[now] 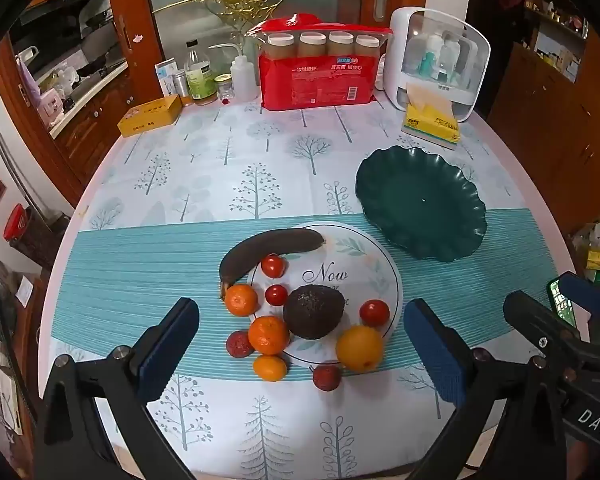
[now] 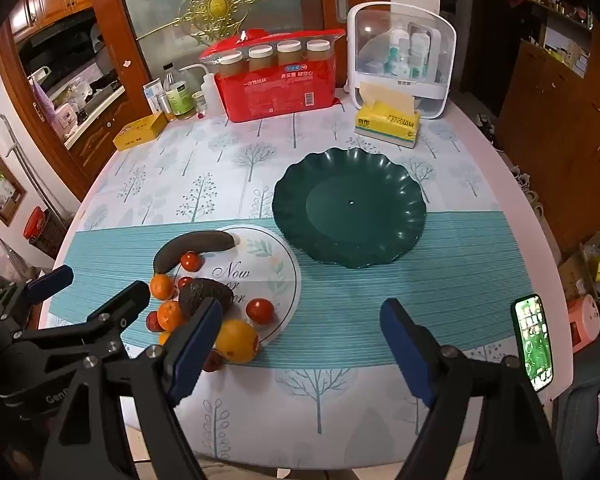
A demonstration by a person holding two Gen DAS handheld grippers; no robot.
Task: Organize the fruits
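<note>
1. The left gripper (image 1: 300,344) is held wide open over the table (image 1: 204,160), nothing gripped; the fruit pile is seen right between and just past its fingers (image 1: 172,332).
2. In that pile: a dark banana (image 1: 268,250), an avocado (image 1: 313,312), a big orange (image 1: 359,348), small tangerines (image 1: 269,335) and red cherry tomatoes (image 1: 374,313), all loosely grouped on a round white mat (image 1: 364,256).
3. The right gripper (image 2: 300,344) is spread wide too, empty.
4. The green plate (image 2: 348,208) is found ahead of the right fingers (image 2: 404,344), beyond their tips, bare.
5. A phone (image 2: 534,342) is parked just right of them.
</note>
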